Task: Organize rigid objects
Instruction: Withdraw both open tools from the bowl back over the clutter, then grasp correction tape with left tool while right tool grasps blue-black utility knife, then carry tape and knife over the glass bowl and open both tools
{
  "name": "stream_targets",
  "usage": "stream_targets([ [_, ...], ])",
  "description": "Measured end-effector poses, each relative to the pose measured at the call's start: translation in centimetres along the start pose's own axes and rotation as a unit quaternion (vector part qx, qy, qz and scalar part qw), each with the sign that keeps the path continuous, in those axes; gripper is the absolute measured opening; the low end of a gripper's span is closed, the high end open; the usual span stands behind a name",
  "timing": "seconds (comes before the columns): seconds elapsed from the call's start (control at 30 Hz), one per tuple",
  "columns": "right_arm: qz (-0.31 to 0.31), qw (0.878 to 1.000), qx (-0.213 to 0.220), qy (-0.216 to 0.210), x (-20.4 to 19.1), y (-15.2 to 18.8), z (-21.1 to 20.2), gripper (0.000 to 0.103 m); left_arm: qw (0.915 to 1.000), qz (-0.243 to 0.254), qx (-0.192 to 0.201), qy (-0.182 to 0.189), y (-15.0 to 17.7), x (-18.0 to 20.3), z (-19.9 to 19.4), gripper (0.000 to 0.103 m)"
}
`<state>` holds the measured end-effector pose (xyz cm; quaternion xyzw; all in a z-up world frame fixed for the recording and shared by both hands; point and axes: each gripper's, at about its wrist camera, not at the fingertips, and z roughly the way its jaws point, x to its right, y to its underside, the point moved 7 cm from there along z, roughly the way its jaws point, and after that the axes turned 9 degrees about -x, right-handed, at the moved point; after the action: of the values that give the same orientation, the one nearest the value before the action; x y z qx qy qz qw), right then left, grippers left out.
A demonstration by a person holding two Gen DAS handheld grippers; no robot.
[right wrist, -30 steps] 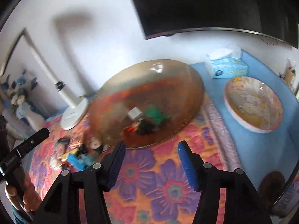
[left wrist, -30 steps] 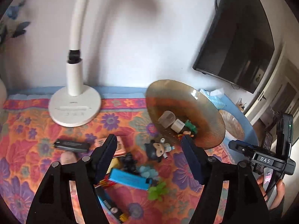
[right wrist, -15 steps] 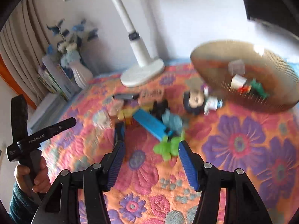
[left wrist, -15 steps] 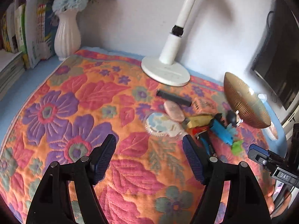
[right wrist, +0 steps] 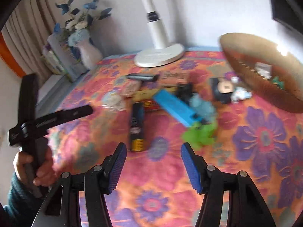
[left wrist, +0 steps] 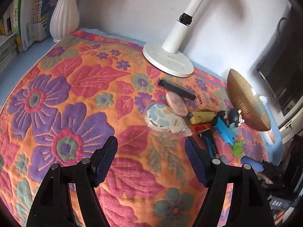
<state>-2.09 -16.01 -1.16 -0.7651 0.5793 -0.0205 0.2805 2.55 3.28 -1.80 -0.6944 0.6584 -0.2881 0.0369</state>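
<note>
We work over a quilted cloth printed with big orange, pink and purple flowers (left wrist: 79, 87), spread on a blue surface against a white wall. At the back stand a white ribbed vase with blue flowers (left wrist: 64, 17) and a white desk lamp with a round base (left wrist: 168, 58).

Our left gripper (left wrist: 151, 160) hangs above bare cloth with its blue-padded fingers (left wrist: 106, 160) spread wide and nothing between them. Our right gripper (right wrist: 152, 167) is likewise spread apart and empty; its view is blurred.

The loose objects lie in a cluster between the lamp base and a ribbed amber glass bowl (right wrist: 265, 71) at the right. Among them we see a slim black bar (left wrist: 176, 89), a pink oval case (left wrist: 176, 104) touching a round clear-edged disc with blue and cream patches (left wrist: 162, 119), a yellow block (left wrist: 202, 117), a bright blue rectangular box (right wrist: 174, 106), a black and yellow box (right wrist: 136, 126) nearest the right gripper, a green plastic figure (right wrist: 198, 134) and a dark-haired doll figure (right wrist: 223, 90) just beside the bowl. The bowl already holds a few small pieces, too blurred to name.
</note>
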Motion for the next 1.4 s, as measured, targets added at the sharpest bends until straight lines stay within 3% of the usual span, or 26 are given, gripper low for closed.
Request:
stream_targets([
  [0.1,-0.022,0.999,-0.02,0.025,-2.2,-1.1,1.4,0.058,0.9979,0.016,-0.042,-0.046,-2.1,0.8,1.0,0.072],
  [0.23,-0.027,0.998,-0.041,0.049,-2.8,-1.7,4.6,0.058,0.9955,0.058,-0.07,-0.028,-3.4,1.6,4.7,0.072],
  [0.33,-0.026,0.997,-0.036,0.067,-2.6,-1.6,5.4,0.045,0.9963,0.071,-0.048,0.0,-3.5,1.9,5.2,0.072],
  [0.4,-0.037,0.995,-0.03,0.083,-2.4,-1.6,5.2,0.025,0.9944,0.083,-0.054,0.037,-2.8,2.7,4.8,0.072],
  [0.43,-0.038,0.995,-0.03,0.084,-2.3,-1.5,5.1,0.023,0.9929,0.09,-0.062,0.047,-2.2,3.1,4.6,0.072],
  [0.63,-0.021,0.996,-0.028,0.081,-0.5,0.0,3.1,0.023,0.9811,0.146,-0.098,0.08,2.1,5.5,3.2,0.072],
  [0.7,-0.014,0.997,-0.025,0.072,0.2,0.3,2.2,0.023,0.983,0.152,-0.084,0.061,2.1,5.6,2.8,0.072],
  [0.77,-0.016,0.997,-0.034,0.06,0.5,0.4,2.2,0.023,0.9861,0.155,-0.059,0.014,0.9,5.3,3.0,0.072],
  [0.83,-0.013,0.997,-0.045,0.062,0.7,0.2,2.7,0.025,0.9834,0.173,-0.055,-0.004,0.1,5.3,4.1,0.072],
  [0.97,-0.02,0.996,-0.046,0.075,0.3,-0.1,3.1,0.027,0.9766,0.198,-0.077,0.032,0.3,6.2,5.0,0.072],
  [1.07,-0.031,0.995,-0.043,0.088,0.0,0.2,3.1,0.026,0.9696,0.222,-0.086,0.056,1.9,7.4,4.2,0.065],
  [1.2,-0.028,0.995,-0.046,0.083,0.3,1.2,2.3,0.023,0.9605,0.254,-0.102,0.05,4.8,8.8,3.8,0.063],
  [1.4,-0.004,0.996,-0.045,0.073,1.2,2.2,1.7,0.025,0.9723,0.222,-0.072,0.011,3.9,8.9,4.7,0.062],
])
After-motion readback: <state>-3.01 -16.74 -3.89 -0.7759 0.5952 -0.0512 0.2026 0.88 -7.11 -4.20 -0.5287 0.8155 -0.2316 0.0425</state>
